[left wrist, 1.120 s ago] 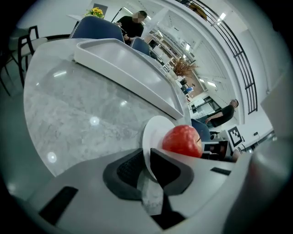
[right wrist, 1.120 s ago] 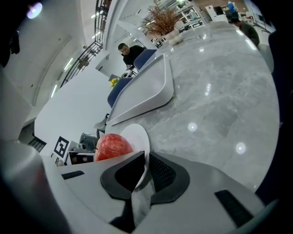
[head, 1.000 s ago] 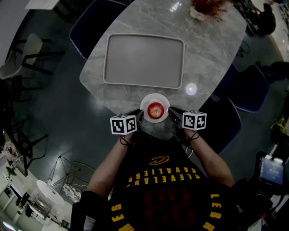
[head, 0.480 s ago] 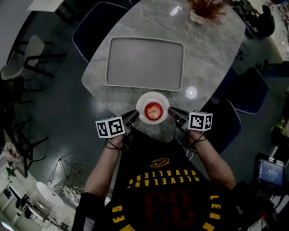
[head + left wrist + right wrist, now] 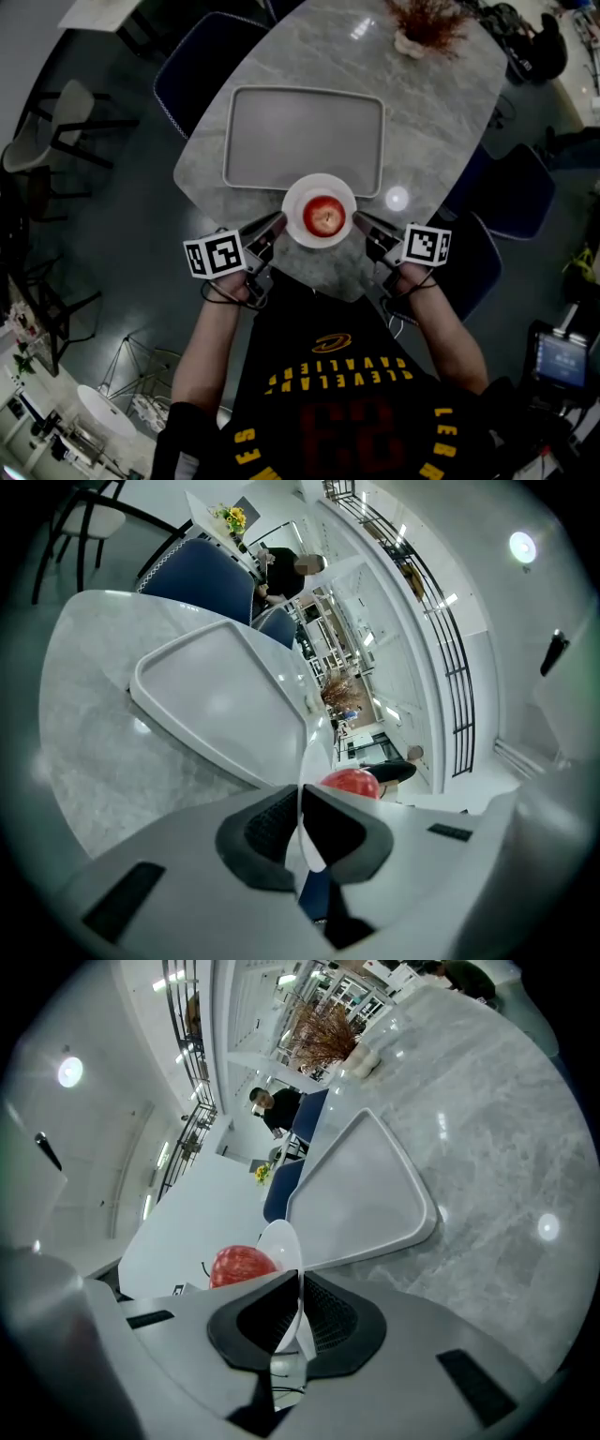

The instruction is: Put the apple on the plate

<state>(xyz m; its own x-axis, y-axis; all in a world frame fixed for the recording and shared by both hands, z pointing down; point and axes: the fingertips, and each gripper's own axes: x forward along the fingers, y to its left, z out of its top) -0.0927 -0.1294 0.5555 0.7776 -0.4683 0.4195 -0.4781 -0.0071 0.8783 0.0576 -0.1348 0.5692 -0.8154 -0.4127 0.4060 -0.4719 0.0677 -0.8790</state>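
My head view shows the apple [image 5: 324,216] sitting in the middle of the white plate [image 5: 295,202]. I hold the plate between my left hand-held gripper [image 5: 275,223] and my right hand-held gripper [image 5: 362,221], one at each side of the rim. Only the gripper views show the grips themselves. In each, the dark pads pinch the thin rim, seen edge-on, and the apple is half hidden behind a jaw. From the head view I can't judge how far the plate hangs above the marble tabletop [image 5: 431,122]. My left jaws have just been closing on the rim. A second ago the plate lay nearer me, at the tabletop's edge; now it overlaps the near edge of the grey tray [image 5: 303,131].
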